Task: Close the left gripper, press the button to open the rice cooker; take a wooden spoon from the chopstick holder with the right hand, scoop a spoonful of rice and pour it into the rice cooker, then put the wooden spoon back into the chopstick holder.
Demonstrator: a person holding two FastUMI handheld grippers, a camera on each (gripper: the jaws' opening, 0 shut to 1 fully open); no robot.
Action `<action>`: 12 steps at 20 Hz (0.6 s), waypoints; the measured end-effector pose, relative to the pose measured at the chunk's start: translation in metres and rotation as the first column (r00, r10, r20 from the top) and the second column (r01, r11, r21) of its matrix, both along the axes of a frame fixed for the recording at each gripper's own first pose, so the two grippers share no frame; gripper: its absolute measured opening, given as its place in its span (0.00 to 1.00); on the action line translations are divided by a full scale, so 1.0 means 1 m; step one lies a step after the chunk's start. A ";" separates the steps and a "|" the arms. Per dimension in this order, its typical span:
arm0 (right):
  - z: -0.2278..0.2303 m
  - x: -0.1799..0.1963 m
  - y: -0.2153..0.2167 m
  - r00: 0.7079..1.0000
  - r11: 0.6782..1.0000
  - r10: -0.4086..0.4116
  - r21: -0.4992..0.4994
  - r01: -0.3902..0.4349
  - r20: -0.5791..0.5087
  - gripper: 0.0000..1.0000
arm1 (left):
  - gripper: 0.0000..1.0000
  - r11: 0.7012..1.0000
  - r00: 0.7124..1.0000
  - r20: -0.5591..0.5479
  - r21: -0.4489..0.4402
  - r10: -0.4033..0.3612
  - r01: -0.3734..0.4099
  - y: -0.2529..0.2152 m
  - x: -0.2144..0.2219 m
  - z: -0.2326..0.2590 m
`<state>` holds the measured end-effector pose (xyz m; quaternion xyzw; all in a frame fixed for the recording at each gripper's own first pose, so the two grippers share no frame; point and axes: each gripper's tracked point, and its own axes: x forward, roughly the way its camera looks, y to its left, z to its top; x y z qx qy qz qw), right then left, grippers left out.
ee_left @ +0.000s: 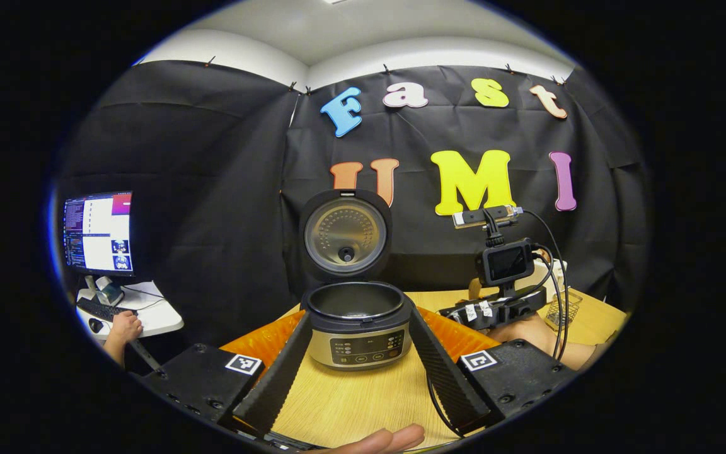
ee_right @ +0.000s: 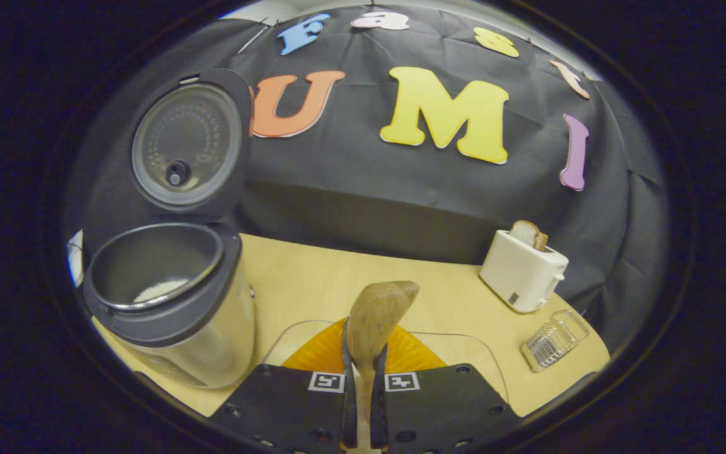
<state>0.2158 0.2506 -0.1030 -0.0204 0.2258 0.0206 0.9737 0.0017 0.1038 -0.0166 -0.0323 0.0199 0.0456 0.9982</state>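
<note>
In the left gripper view, my left gripper [ee_left: 357, 372] has its two black fingers spread wide, with nothing between them. The rice cooker [ee_left: 358, 328] sits on the wooden table [ee_left: 350, 403] just past the fingertips. Its lid [ee_left: 345, 234] stands straight up, so the pot is open. To the right I see the other gripper [ee_left: 495, 309] low over the table, near a wire basket [ee_left: 563, 309]. A hand [ee_left: 125, 328] rests by a keyboard far off to the left.

In the right gripper view, my right gripper [ee_right: 363, 359] is squeezed tight on the wooden spoon [ee_right: 375, 315]. Both fingers press on the neck just under the bowl, and the bowl points up and away from me. I cannot tell if any rice is in it. The rice cooker [ee_right: 171, 302] is at the left, with some white rice at the bottom of the pot. A white toaster [ee_right: 522, 271] stands far to the right.

I think the spoon is light, hard and stiff. It will not bend, but smooth wood can slip and twist. Holding it this close to the bowl keeps it steady. Rice spills easily, so I think it needs slow, level moves.
</note>
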 end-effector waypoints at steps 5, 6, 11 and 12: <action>-0.003 -0.012 0.011 0.999 0.988 0.017 0.151 -0.011 -0.045 0.08 | 0.99 1.000 1.000 -0.002 -0.023 0.000 0.000 0.003 0.001 -0.001; -0.004 -0.014 0.014 0.997 0.978 0.028 0.207 -0.013 -0.067 0.08 | 0.99 1.000 1.000 -0.003 -0.026 0.001 -0.001 0.004 0.000 -0.001; -0.005 -0.015 0.003 0.987 0.894 0.053 0.447 0.020 -0.151 0.09 | 0.99 0.999 1.000 -0.016 -0.046 0.003 -0.003 0.006 0.002 -0.005; -0.008 -0.015 0.000 0.983 0.861 0.065 0.507 0.032 -0.172 0.09 | 0.99 0.999 1.000 -0.017 -0.045 0.005 -0.005 0.006 0.003 -0.005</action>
